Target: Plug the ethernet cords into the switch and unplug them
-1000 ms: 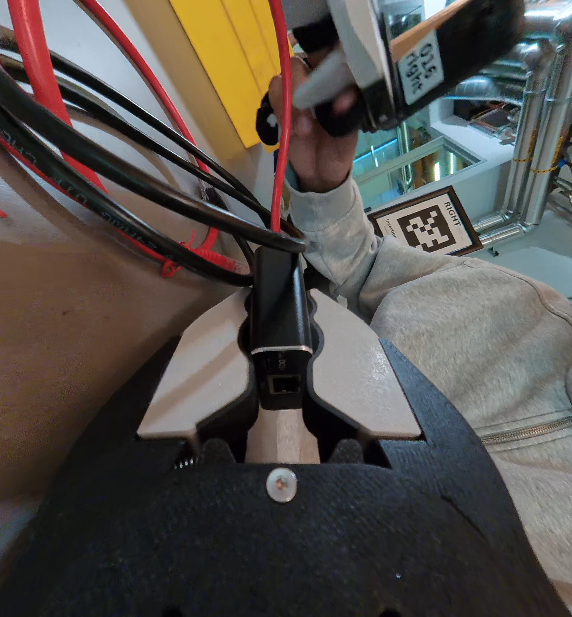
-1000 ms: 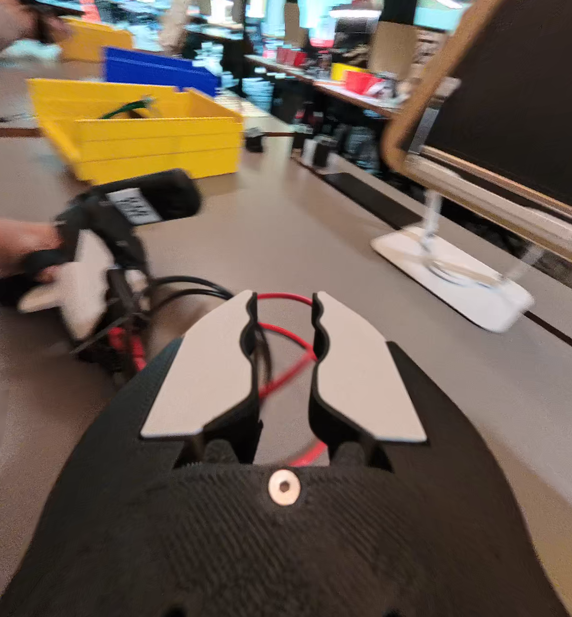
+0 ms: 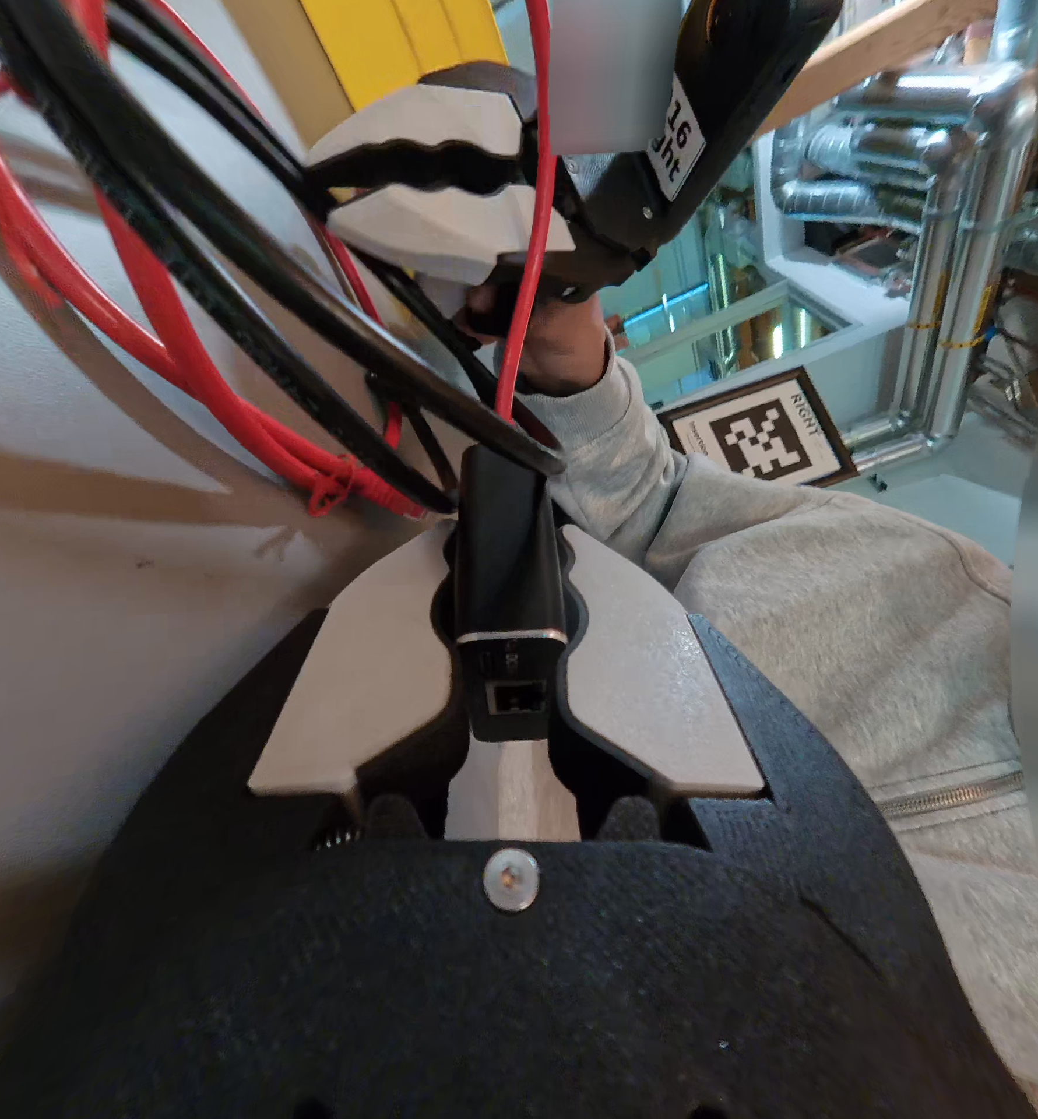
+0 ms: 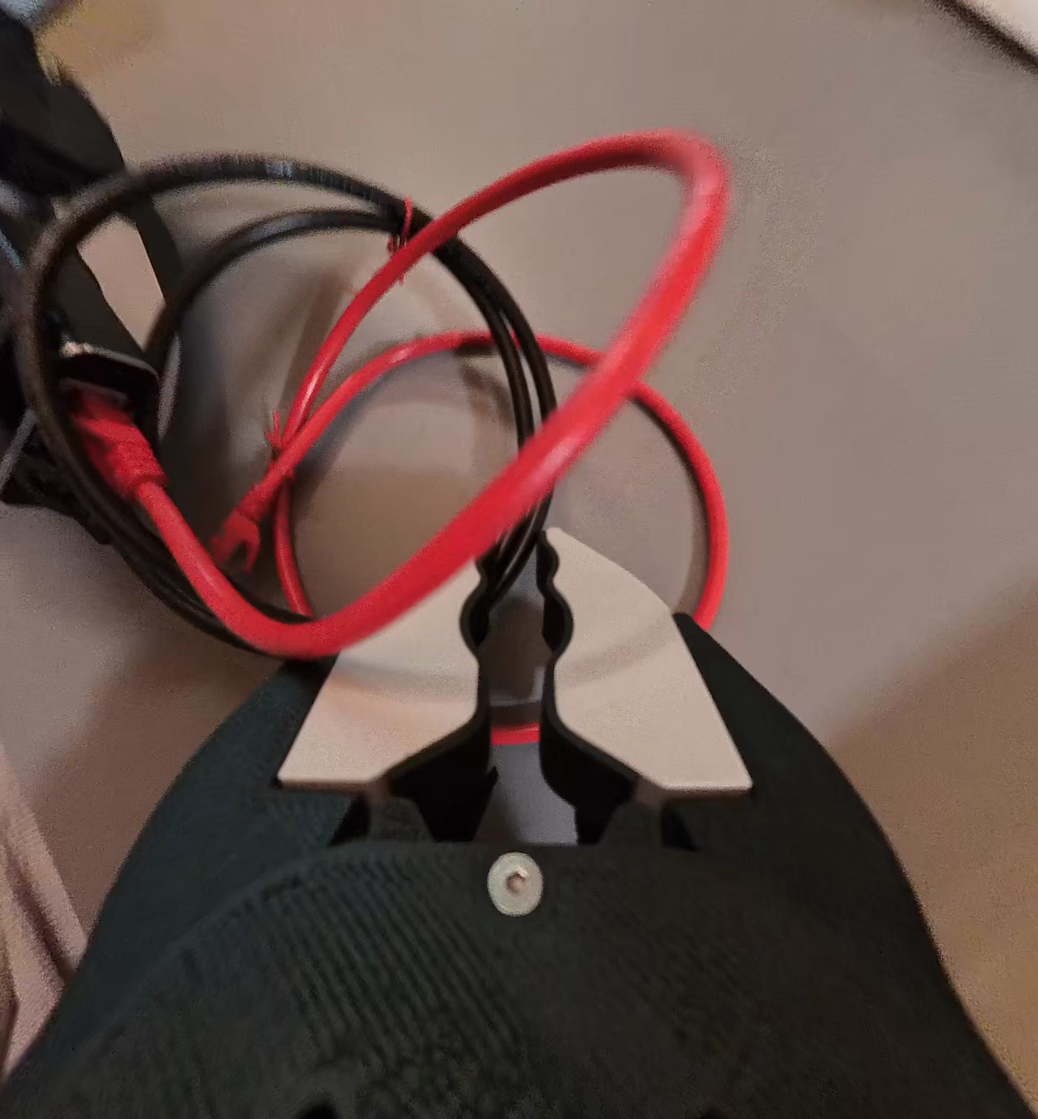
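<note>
My left gripper (image 3: 504, 533) is shut on a small black switch (image 3: 507, 593), whose near end shows an empty port. Black cords (image 3: 213, 254) and red cords (image 3: 159, 357) loop away from its far end. My right gripper (image 4: 515, 545) has its jaws drawn close around two black cords (image 4: 504, 339) at the fingertips. It also shows in the left wrist view (image 3: 322, 181), above the switch. A thick red cord (image 4: 625, 363) loops over its left finger. One red plug (image 4: 119, 448) sits in the switch (image 4: 104, 369). Another red plug (image 4: 241, 539) hangs loose.
The grey table (image 3: 80, 666) lies under the cords. A yellow bin (image 3: 395, 48) stands behind them. A person's grey sleeve (image 3: 807, 605) fills the right side. A framed marker tag (image 3: 758, 436) and metal pipes (image 3: 958, 242) are beyond.
My right gripper has swung down into the cord loops and narrowed its jaws around the black cords. My left gripper still holds the switch in the same grip.
</note>
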A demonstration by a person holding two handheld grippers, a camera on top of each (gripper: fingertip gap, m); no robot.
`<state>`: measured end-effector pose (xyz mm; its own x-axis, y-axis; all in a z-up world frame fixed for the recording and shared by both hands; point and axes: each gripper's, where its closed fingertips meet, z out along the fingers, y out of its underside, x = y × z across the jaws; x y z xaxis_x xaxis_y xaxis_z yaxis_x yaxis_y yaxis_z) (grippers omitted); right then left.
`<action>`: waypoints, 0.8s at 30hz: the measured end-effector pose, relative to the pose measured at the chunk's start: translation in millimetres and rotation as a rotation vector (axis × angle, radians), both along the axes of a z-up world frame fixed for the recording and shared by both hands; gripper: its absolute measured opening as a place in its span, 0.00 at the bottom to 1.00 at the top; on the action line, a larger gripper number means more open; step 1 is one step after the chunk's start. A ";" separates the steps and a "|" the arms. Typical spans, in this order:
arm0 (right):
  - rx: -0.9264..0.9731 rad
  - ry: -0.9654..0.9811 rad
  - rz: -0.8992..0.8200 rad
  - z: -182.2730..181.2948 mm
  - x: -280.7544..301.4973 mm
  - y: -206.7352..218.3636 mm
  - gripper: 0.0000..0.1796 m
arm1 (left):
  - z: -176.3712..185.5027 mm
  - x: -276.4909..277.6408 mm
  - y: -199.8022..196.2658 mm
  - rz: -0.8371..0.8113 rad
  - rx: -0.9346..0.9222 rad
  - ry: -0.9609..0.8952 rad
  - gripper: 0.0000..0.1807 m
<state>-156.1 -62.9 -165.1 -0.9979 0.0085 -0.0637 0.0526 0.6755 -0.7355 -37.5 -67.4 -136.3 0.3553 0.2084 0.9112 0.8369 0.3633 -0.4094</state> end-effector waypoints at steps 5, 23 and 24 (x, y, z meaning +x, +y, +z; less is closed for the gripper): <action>-0.255 -0.159 -0.139 37.0 -20.2 -1.4 0.03 | 4.0 -2.6 -4.6 0.028 0.038 0.007 0.15; -0.460 -0.077 0.009 69.6 -8.6 -0.4 0.10 | 16.6 10.8 3.8 -0.043 -0.009 0.180 0.14; -0.419 -0.099 0.014 61.4 -6.4 -2.1 0.14 | 18.1 12.9 5.1 -0.053 -0.015 0.203 0.14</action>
